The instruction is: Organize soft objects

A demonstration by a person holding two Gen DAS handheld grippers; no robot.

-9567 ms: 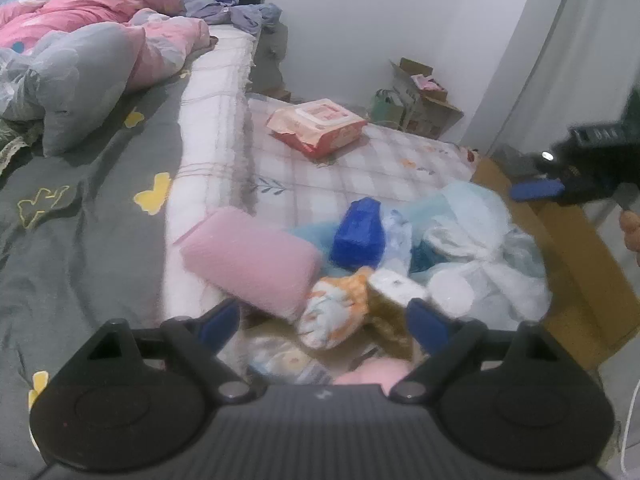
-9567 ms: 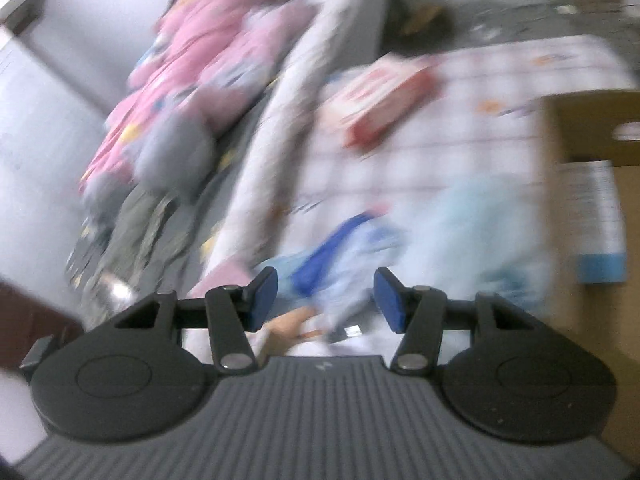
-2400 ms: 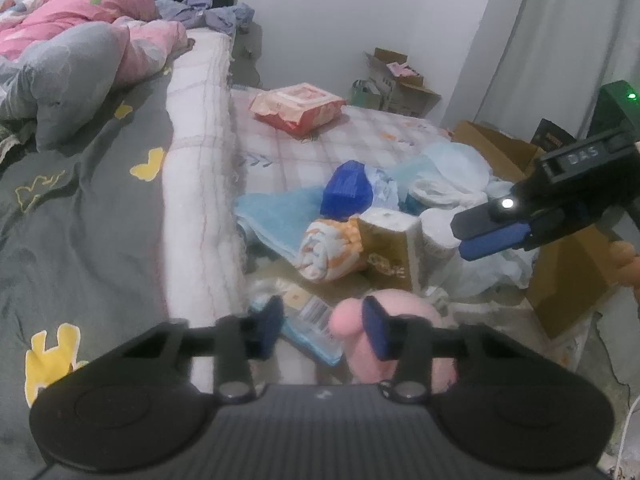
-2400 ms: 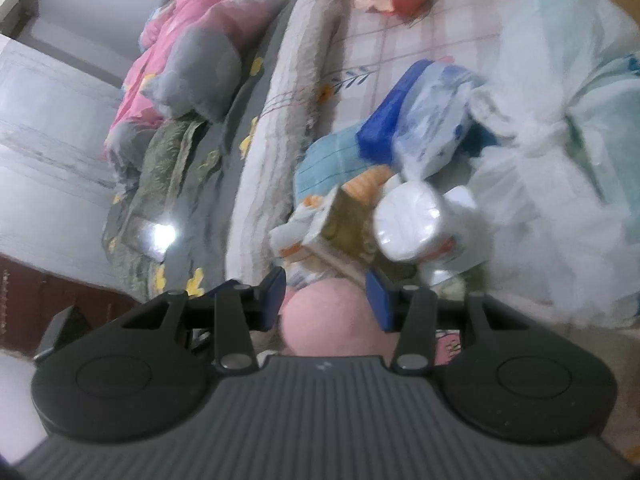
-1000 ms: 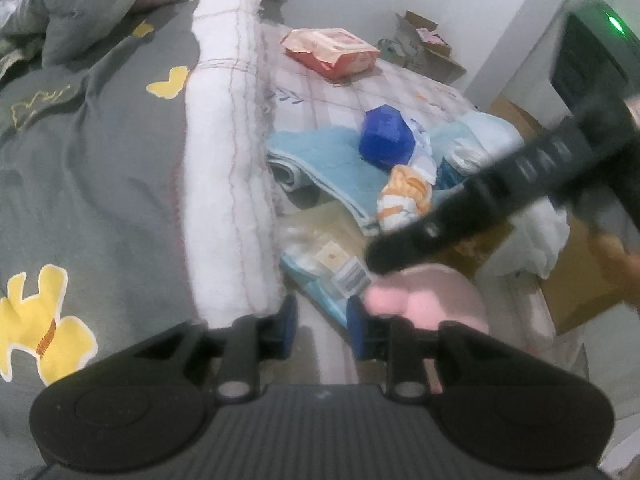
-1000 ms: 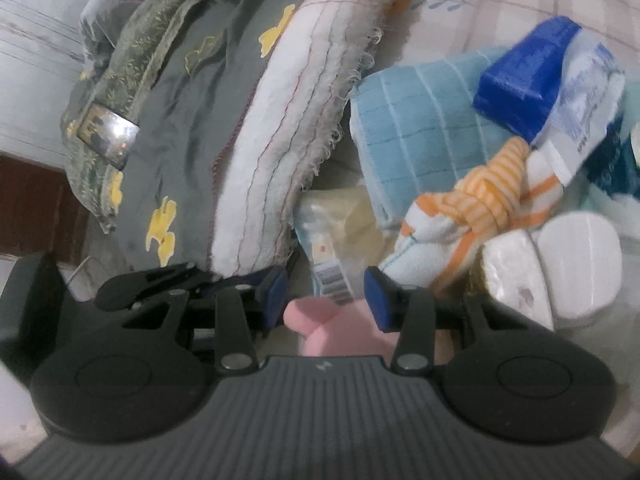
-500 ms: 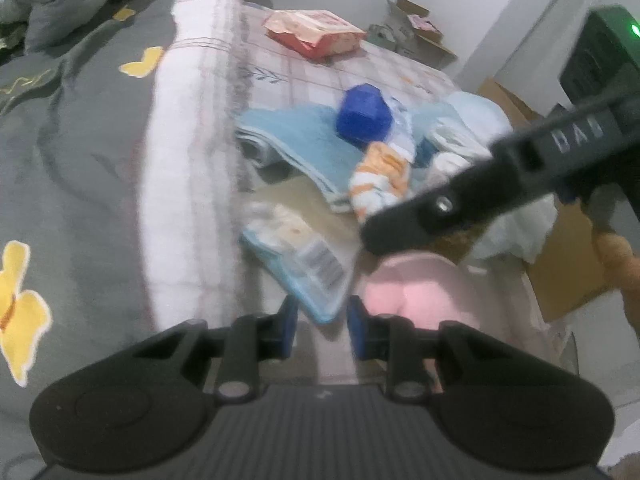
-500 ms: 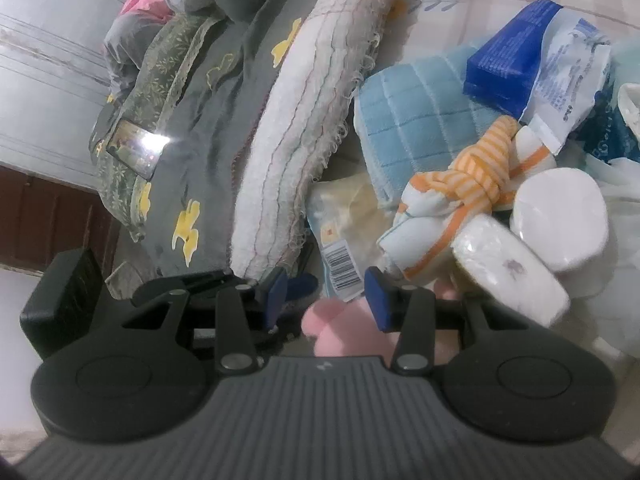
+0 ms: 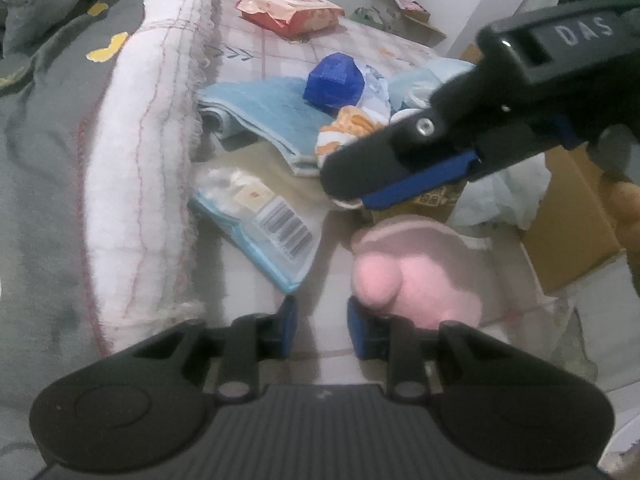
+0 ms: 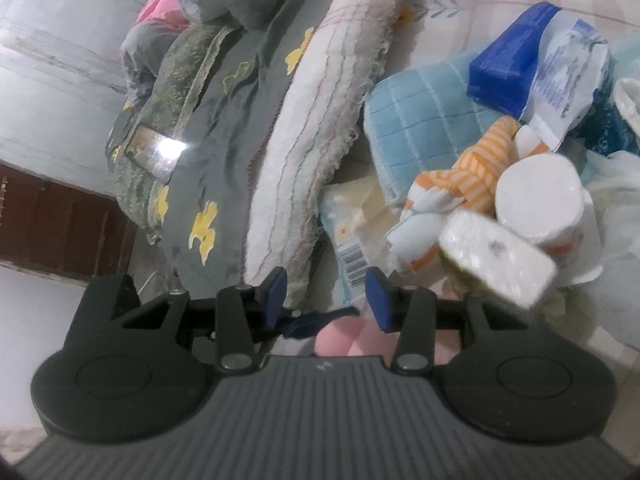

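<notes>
both my grippers have closed in low over the pile since a second ago, my left gripper [image 9: 322, 326] and right gripper [image 10: 326, 298] part-open and empty, the pink plush [image 9: 416, 272] just right of my left fingertips, likely my next pickup.
</notes>
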